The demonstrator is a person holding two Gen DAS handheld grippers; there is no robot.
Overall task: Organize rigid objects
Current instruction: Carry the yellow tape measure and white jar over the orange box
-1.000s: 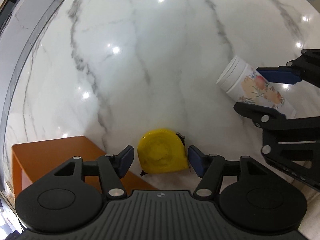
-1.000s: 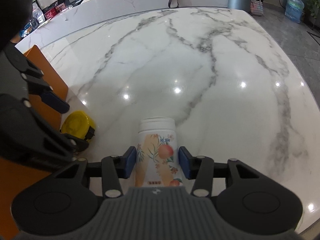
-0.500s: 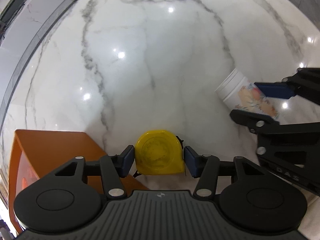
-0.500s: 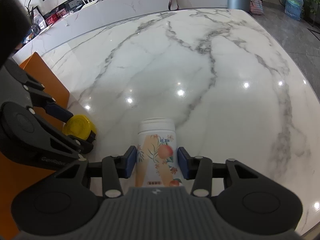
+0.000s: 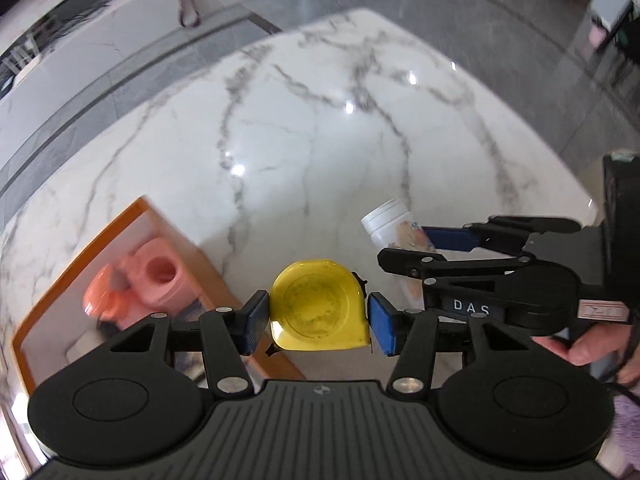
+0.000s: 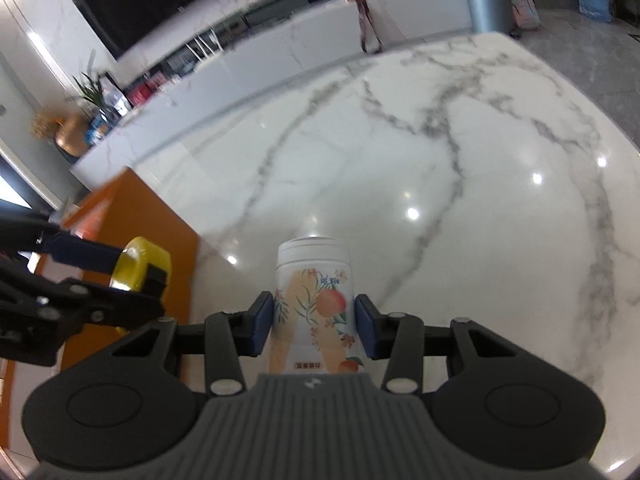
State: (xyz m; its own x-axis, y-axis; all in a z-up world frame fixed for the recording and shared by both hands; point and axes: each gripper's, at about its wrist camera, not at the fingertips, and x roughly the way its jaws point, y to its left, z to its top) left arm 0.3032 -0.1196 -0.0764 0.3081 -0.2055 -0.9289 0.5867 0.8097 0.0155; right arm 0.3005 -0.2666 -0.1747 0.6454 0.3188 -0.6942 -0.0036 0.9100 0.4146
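In the box (image 5: 52, 280): pink cup (image 5: 154, 276) stowed.
Left gripper (image 5: 318, 312): pinching tape measure (image 5: 318, 306).
Right gripper (image 6: 314, 326): pinching bottle (image 6: 314, 304).
Left: both need boxing.

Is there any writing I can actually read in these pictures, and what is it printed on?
"DAS": white letters on the black frame of the right gripper, seen from the left camera.
The bottle held by that gripper carries small characters above the peach and a strip label lower down: too small to read.
The yellow tape measure in the left gripper: no legible text.
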